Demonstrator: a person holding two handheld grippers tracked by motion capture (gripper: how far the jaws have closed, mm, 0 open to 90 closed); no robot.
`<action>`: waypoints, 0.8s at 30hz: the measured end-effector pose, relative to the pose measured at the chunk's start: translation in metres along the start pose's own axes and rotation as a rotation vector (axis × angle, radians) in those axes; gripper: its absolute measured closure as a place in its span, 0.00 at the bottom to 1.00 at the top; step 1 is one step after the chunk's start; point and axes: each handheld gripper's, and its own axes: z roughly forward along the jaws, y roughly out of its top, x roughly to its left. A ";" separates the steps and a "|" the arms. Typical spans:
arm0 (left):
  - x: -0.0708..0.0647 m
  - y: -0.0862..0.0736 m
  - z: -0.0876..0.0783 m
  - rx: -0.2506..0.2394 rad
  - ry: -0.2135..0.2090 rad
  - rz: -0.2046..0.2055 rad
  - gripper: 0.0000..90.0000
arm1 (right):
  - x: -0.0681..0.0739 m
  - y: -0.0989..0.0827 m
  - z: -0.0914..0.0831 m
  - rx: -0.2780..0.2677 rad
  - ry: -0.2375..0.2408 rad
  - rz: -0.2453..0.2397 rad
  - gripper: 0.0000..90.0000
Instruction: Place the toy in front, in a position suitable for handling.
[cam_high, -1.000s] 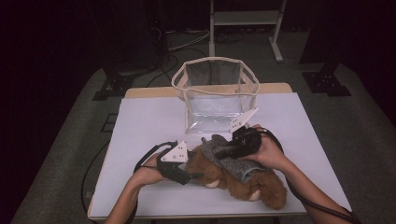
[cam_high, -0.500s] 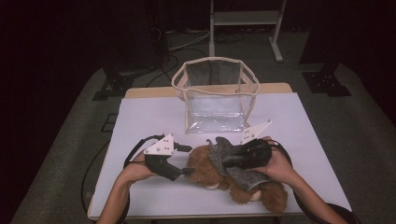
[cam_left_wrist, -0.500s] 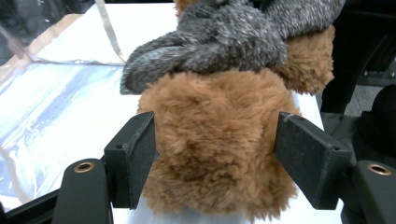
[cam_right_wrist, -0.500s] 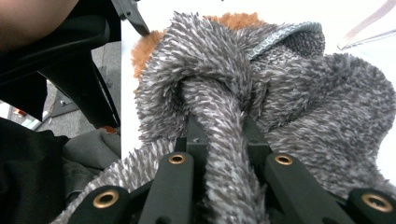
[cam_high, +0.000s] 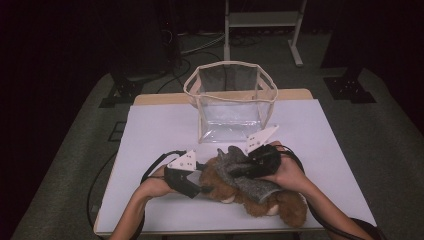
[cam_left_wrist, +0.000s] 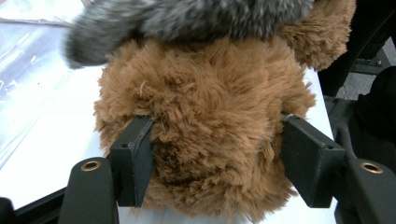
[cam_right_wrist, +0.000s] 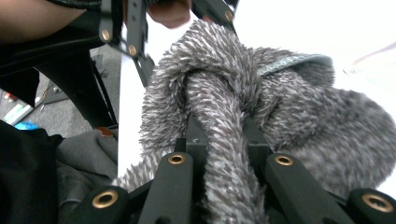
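**Right gripper has the grey cloth, left gripper brackets the bear**

Your right gripper is clamped on the fuzzy grey knitted garment draped over the brown plush teddy bear. Your left gripper, its jaws just narrowed, straddles the bear's head, left pad pressing fur. The bear lies lengthwise toward your right, on the white table.

- We see a brown plush toy w/ shaggy fur – paler patches on its paws.
- We note the fuzzy sock: grey, flecked w/ white.
- Both grippers – left, right – are black w/ brass-coloured screws, grey plates on top.
- Clear bag has cream trim.
- Table is white.
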 end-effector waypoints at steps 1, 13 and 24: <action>-0.001 0.000 0.000 0.004 0.001 0.005 0.36 | 0.000 0.005 0.004 0.005 0.006 -0.011 0.86; -0.005 -0.003 -0.001 0.007 0.003 0.033 0.36 | -0.017 0.028 0.026 0.006 0.013 0.008 0.86; -0.003 0.011 -0.009 0.014 -0.020 0.062 0.32 | -0.020 -0.017 -0.016 0.043 -0.059 0.087 0.86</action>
